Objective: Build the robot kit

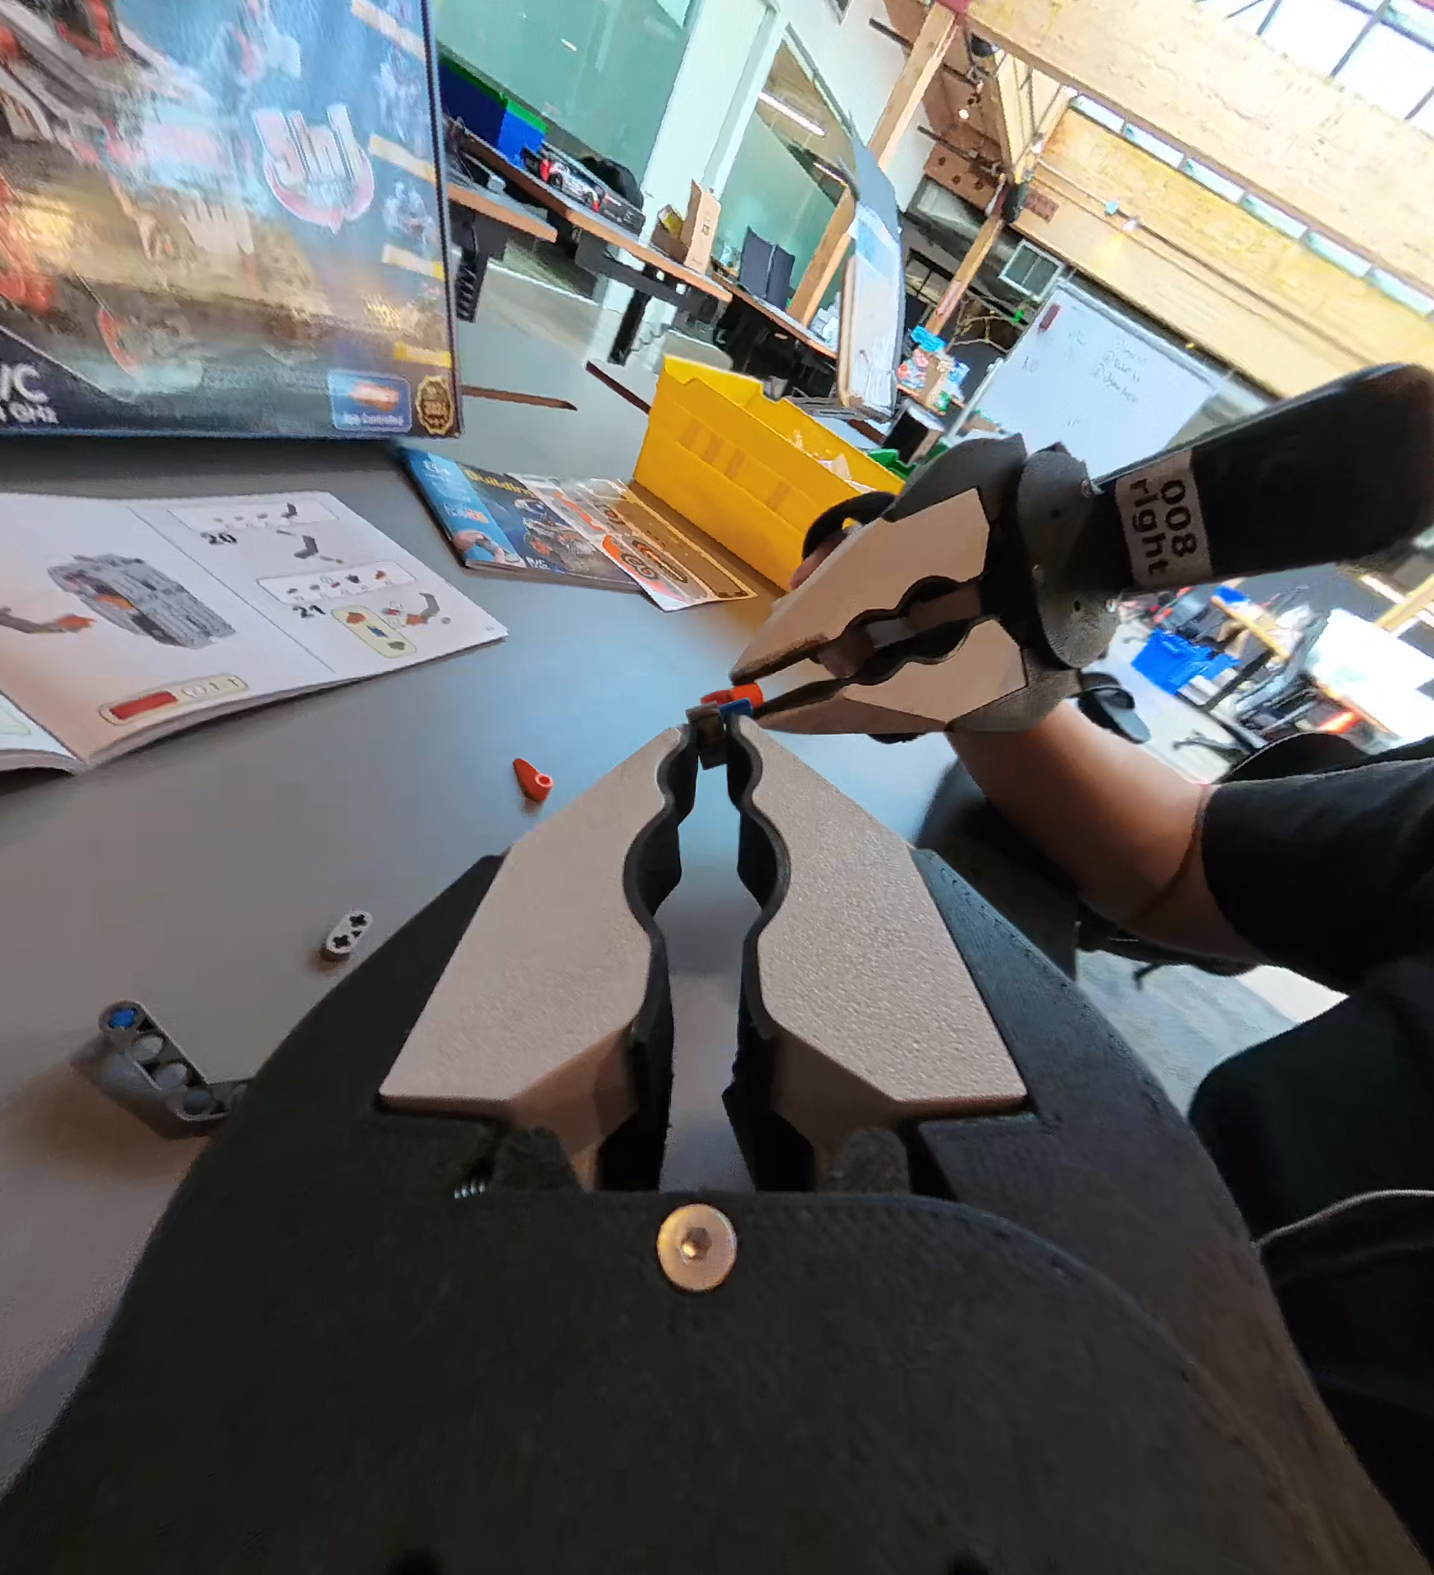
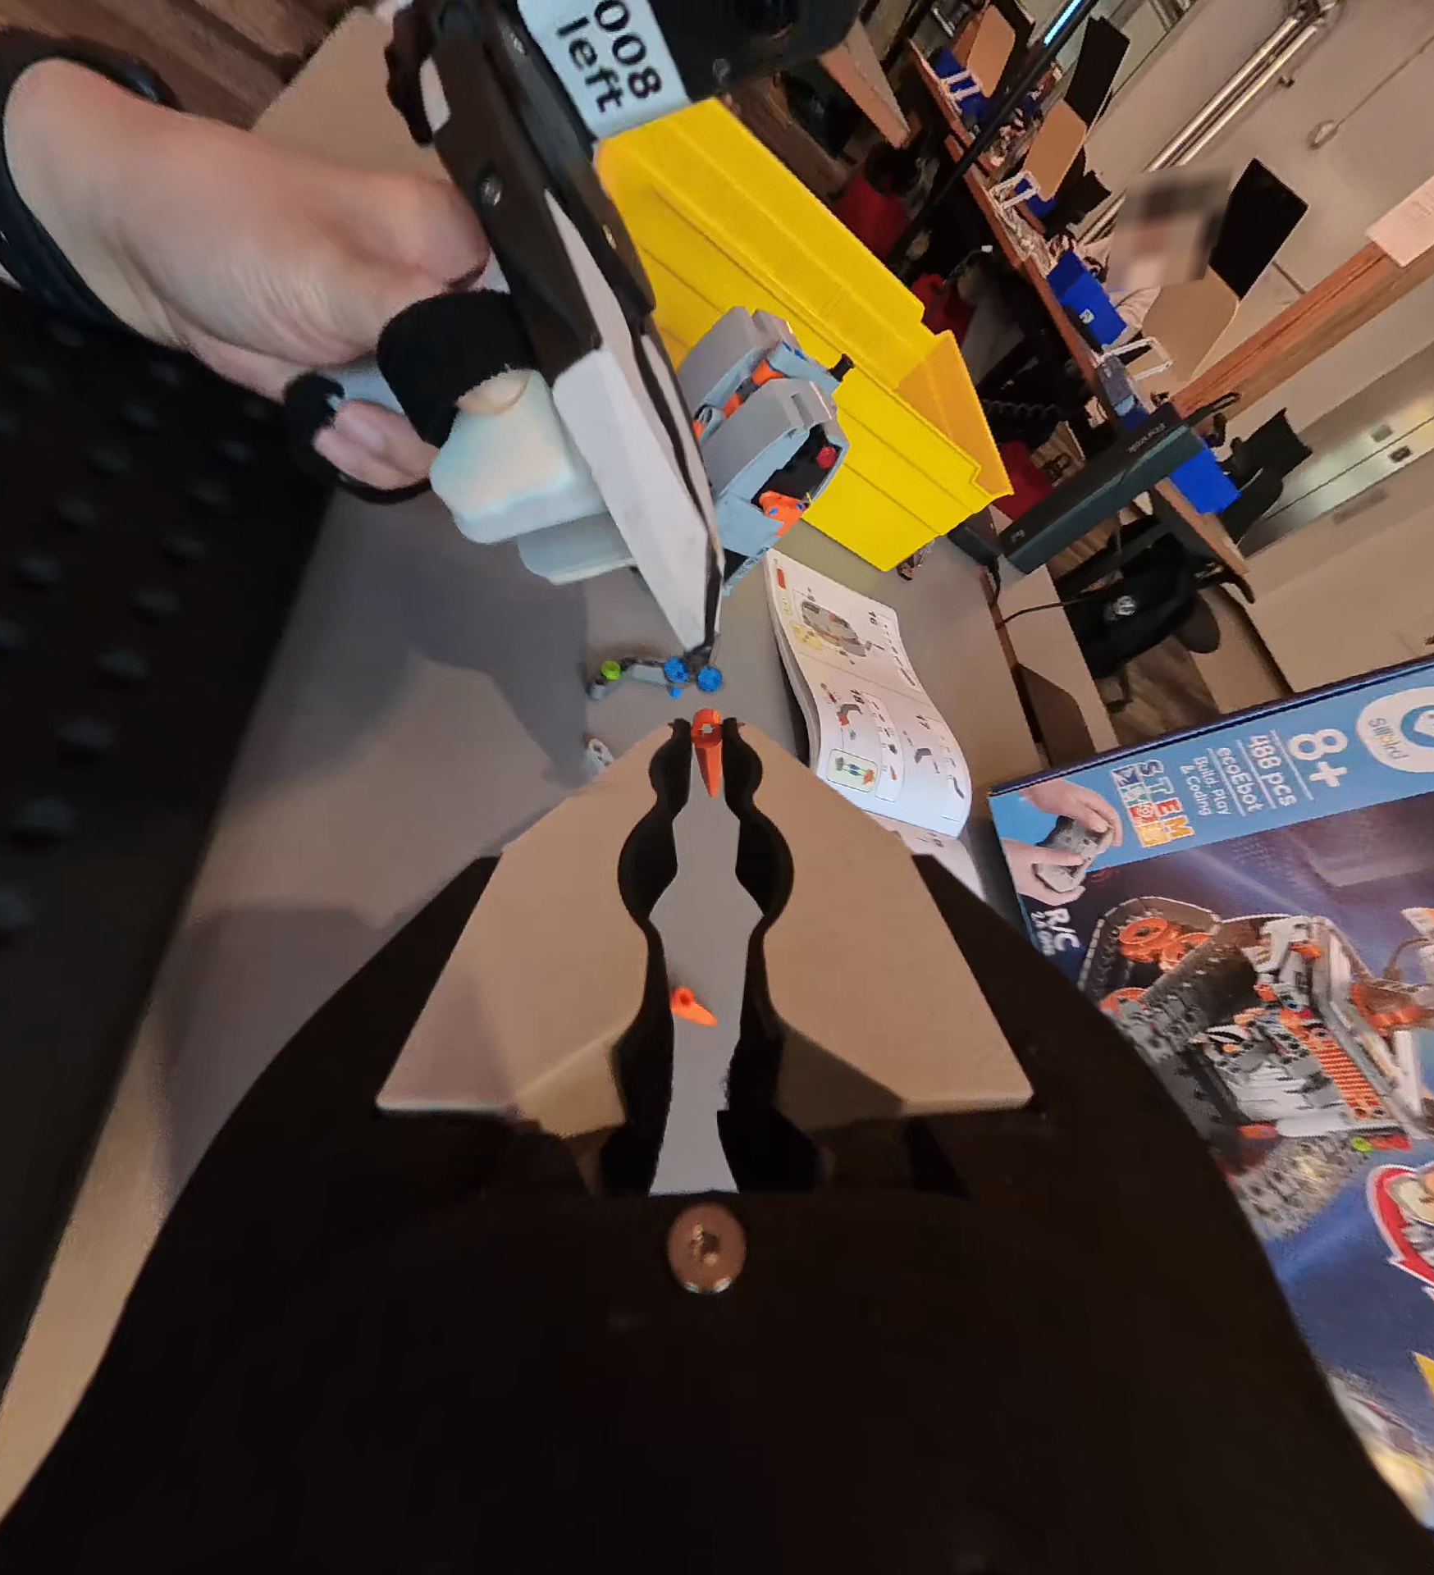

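Yellow bin (image 1: 722, 460), open instruction booklet (image 1: 185, 614) and printed toy box (image 1: 185, 213) on grey table (image 1: 594, 682).

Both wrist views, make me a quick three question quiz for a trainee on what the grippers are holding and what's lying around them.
1. True or false: the right gripper is shut on an orange pointed piece.
2. What colour is the bin behind the part-built grey model? A) yellow B) green C) white
3. Fill in: the left gripper pinches a small grey piece with a ____ pin.

Key: 1 true; 2 A; 3 blue. A second orange pointed piece lies loose on the table near the open instruction booklet.
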